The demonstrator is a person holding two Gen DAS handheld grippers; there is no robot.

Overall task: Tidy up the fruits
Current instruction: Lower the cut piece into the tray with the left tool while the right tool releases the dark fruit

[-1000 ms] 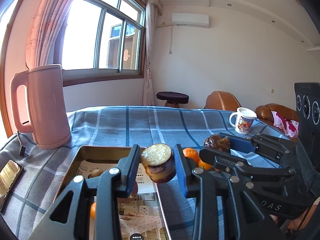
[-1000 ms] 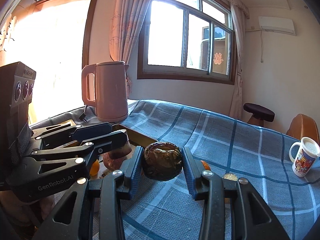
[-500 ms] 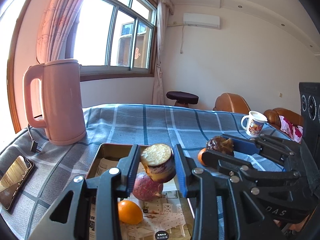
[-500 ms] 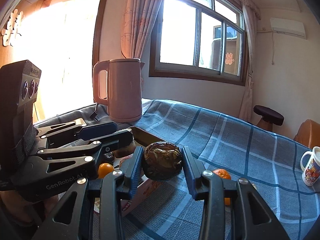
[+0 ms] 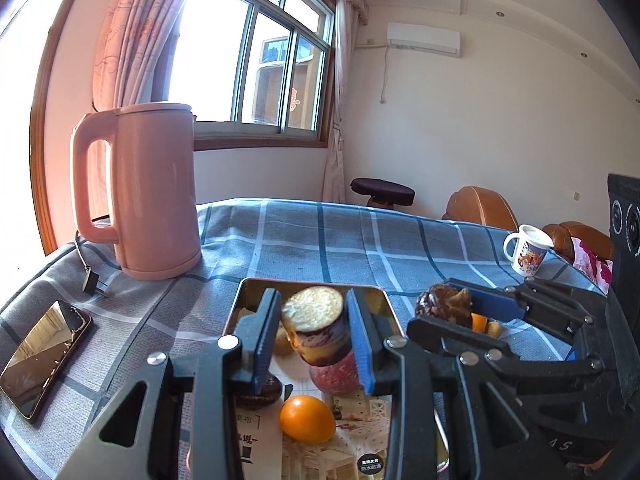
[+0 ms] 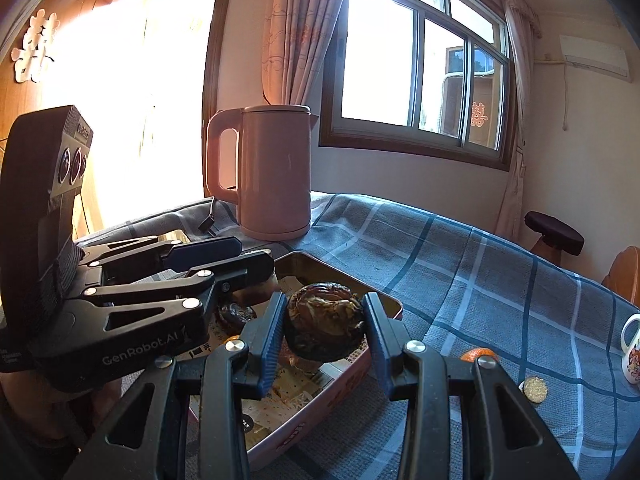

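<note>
My left gripper (image 5: 314,330) is shut on a cut purple fruit half (image 5: 316,330) with a pale seeded face, held above the metal tray (image 5: 248,300). In the tray lie an orange (image 5: 307,419), a reddish fruit (image 5: 334,376) and a dark wrinkled fruit (image 5: 256,394). My right gripper (image 6: 325,326) is shut on a dark wrinkled fruit (image 6: 325,320), held over the tray's right edge (image 6: 384,304); it also shows in the left wrist view (image 5: 444,308). An orange (image 6: 478,354) and a cut fruit half (image 6: 535,389) lie on the cloth to the right.
A pink kettle (image 5: 140,192) stands at the back left of the checked blue tablecloth (image 5: 360,240), its plug (image 5: 92,282) beside it. A phone (image 5: 42,356) lies at the left. A printed mug (image 5: 526,254) stands at the right. Chairs and a stool stand beyond the table.
Both grippers have moved left and forward with their fruits, from beside the tray to over it. More of the tray's contents now show beneath the left gripper.
</note>
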